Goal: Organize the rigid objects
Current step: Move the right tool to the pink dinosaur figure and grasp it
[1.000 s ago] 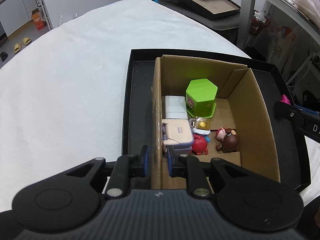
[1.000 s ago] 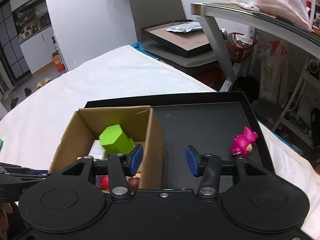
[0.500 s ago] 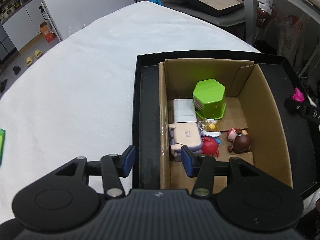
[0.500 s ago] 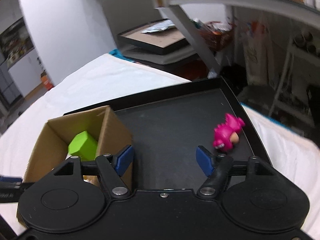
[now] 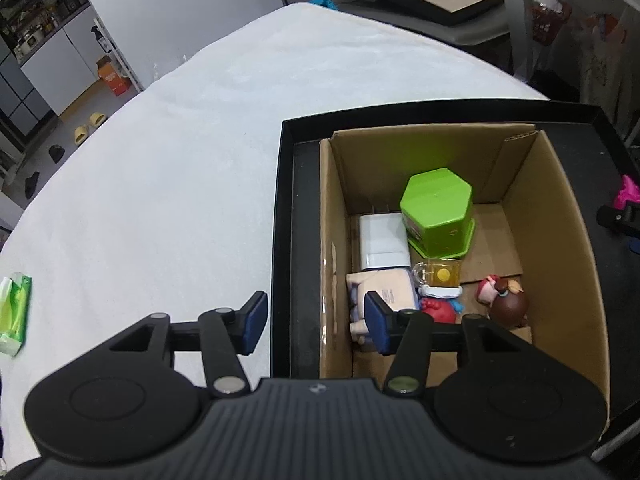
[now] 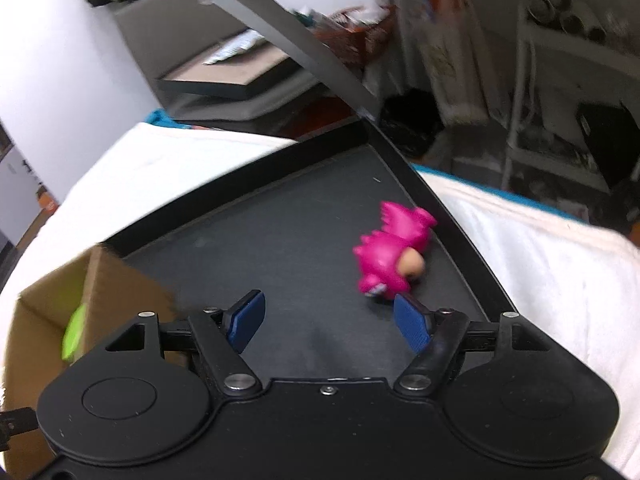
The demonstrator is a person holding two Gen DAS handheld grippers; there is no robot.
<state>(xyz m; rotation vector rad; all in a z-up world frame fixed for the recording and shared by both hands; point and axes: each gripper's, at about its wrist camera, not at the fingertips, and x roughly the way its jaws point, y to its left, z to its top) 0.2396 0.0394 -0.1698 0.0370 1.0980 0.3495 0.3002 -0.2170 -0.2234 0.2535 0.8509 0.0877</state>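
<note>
The right gripper [image 6: 328, 322] gapes wide, holding nothing; just past its right pad lies the pink spiky figurine [image 6: 390, 258], a flesh-coloured face poking out, on the black tray [image 6: 280, 240] near its right rim. The left gripper [image 5: 314, 320] hangs equally open and empty, straddling the cardboard box [image 5: 560, 240] wall. Inside: small toy figures in front, a white block and green hexagonal container [image 5: 438, 210] behind.

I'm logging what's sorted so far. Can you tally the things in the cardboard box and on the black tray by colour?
Green: 1, hexagonal container
White: 1, block
Pale pink: 1, boxy toy
Yellow: 1, small clear charm
Red: 1, figure
Brown: 1, round-headed figure
Bright pink: 1, spiky figure on the tray
Total: 7
</note>
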